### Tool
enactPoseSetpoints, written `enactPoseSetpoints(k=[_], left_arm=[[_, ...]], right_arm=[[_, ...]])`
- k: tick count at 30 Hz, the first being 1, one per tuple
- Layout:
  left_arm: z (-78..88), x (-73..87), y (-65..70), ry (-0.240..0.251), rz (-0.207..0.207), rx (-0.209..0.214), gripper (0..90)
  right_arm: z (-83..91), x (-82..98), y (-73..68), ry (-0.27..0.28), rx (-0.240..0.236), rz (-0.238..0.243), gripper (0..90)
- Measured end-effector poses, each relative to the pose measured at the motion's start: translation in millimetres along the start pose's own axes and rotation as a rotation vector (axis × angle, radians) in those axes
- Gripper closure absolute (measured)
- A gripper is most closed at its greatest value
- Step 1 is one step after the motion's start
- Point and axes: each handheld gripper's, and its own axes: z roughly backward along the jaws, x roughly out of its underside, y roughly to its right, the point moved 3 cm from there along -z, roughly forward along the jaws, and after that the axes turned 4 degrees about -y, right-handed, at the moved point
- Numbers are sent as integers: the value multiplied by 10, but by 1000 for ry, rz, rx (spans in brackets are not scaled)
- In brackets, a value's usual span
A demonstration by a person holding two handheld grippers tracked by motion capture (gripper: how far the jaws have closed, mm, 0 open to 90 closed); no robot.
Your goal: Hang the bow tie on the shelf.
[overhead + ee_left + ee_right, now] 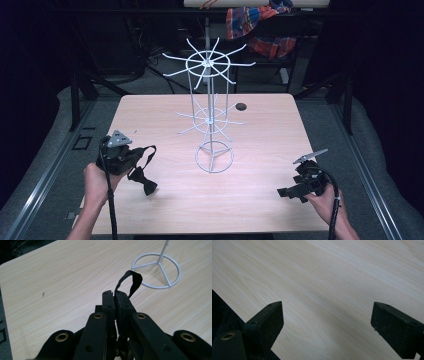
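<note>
The table (150,110) takes up the middle of the high view, light wood, its surface otherwise bare.

The rack (210,90), white wire, stands at frame centre: a ring base, a thin upright post and two tiers of spokes. No spoke carries anything, so whatever is meant to hang there has not been hung.

The left gripper (137,162) sits at lower left of the high view, held in a hand (97,180). In its own view the jaws are pressed together on a black strap (131,283), which loops up above the tips. In the high view the strap leads down to a black bow tie (142,182) dangling just over the table. So pickup looks done, while carrying it to the rack and hooking it on a spoke remain.

The right gripper (292,192) is at lower right, low over the table edge. Its own view shows the jaws spread wide with nothing between them, only wood grain. It looks idle for now.
</note>
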Motion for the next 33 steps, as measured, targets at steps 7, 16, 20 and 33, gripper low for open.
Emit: enactPoseSetpoints(k=[7, 16, 20, 33], left_arm=[[-48, -117, 58, 27, -6, 19, 872], [-112, -211, 132, 29, -32, 32, 872], [-120, -246, 160, 28, -41, 41, 872], [-128, -399, 245, 50, -70, 66, 872]], right_arm=[[-3, -6, -5, 5, -1, 0, 106], [-3, 0, 1, 3, -5, 2, 104], [7, -6, -3, 15, 2, 4, 103], [23, -10, 6, 21, 17, 0, 104]])
